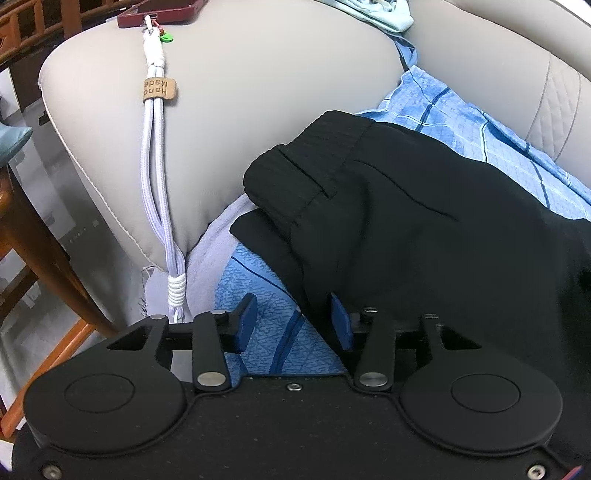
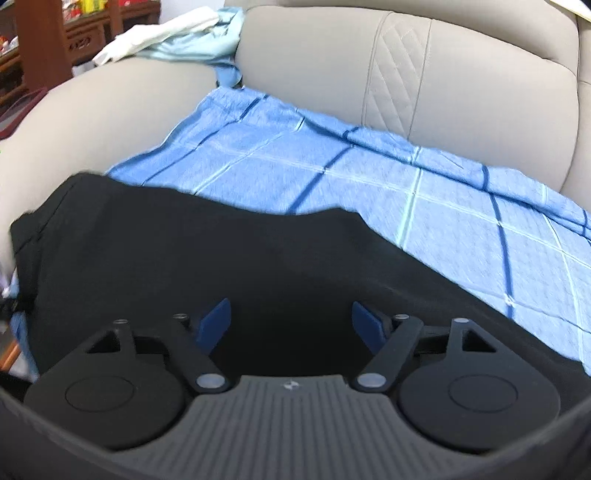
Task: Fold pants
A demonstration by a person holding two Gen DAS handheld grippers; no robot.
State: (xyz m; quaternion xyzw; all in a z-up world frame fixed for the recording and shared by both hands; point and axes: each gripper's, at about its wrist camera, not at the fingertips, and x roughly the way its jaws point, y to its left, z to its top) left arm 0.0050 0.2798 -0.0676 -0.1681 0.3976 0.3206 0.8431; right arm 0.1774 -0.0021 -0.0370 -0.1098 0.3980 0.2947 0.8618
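Observation:
Black pants [image 1: 424, 206] lie folded on a blue checked sheet [image 1: 454, 107] on a beige sofa, with the ribbed waistband [image 1: 291, 177] toward the armrest. My left gripper [image 1: 293, 321] is open and low at the pants' near edge; the cloth drapes over its right finger. In the right wrist view the pants [image 2: 221, 254] spread across the sheet [image 2: 369, 173]. My right gripper [image 2: 291, 325] is open, right above the black cloth, holding nothing.
The sofa's armrest [image 1: 240, 92] has a white braided cord [image 1: 155, 192] with a "Hand Made" tag hanging over it and a red case [image 1: 159, 14] on top. Light clothes [image 2: 177, 33] lie on the armrest top. A wooden chair [image 1: 44, 266] stands to the left.

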